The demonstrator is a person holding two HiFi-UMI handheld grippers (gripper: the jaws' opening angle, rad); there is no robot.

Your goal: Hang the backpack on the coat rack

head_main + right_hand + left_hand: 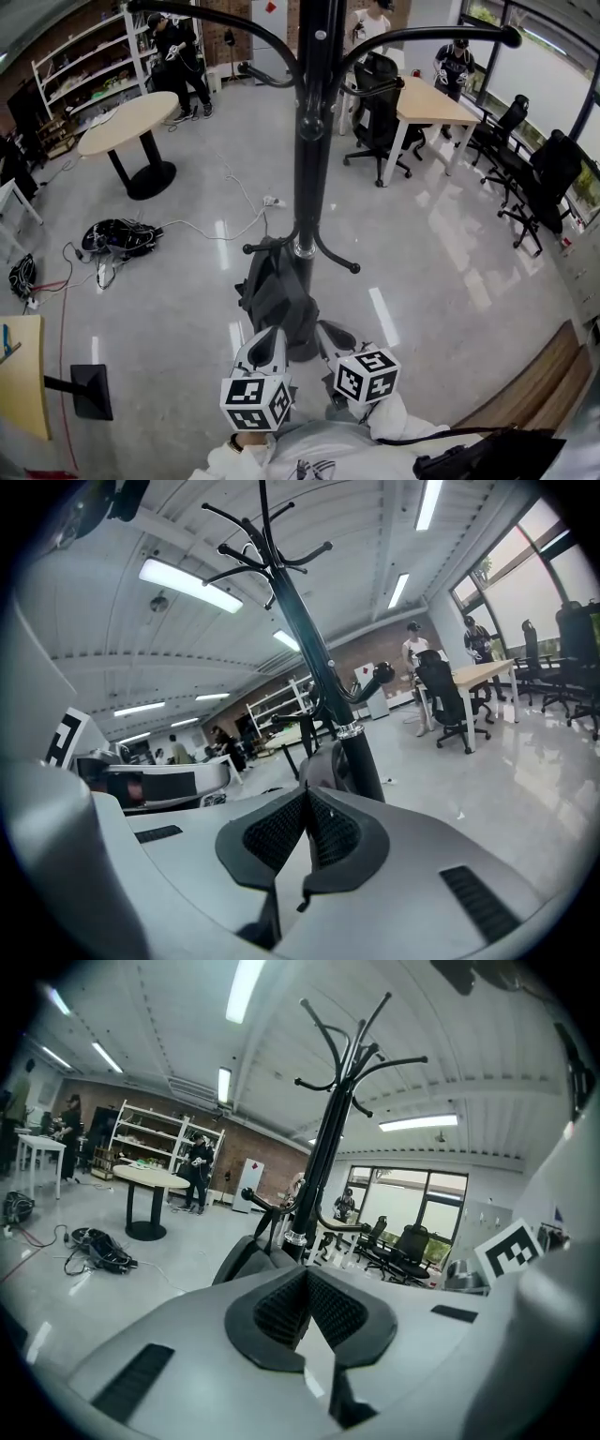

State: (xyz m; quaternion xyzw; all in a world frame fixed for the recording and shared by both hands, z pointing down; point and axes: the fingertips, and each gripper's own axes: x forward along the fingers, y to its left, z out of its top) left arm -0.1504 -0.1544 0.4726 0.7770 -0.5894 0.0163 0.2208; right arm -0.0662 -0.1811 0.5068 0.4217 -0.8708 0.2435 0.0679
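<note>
Head view: backpack sits against the coat rack pole, top edge level with the low hook. Looks hung on that hook, but I can't tell for sure whether the strap is over it or the bag is just leaning on the base. Upper hooks are bare.

Left gripper and right gripper are both pulled in near the body, well short of the bag. In the gripper views both have pads pressed together with nothing between them.

Progress read: if the low hook counts, the hang is done and the bag is released. If not, what's left is a re-grasp by the top loop and a lift onto a hook.

Floor is glossy grey and reflective, with loose cables off to the left. Open office: round table, desk with office chairs, shelving along a brick wall, big windows, a few people at the far end
</note>
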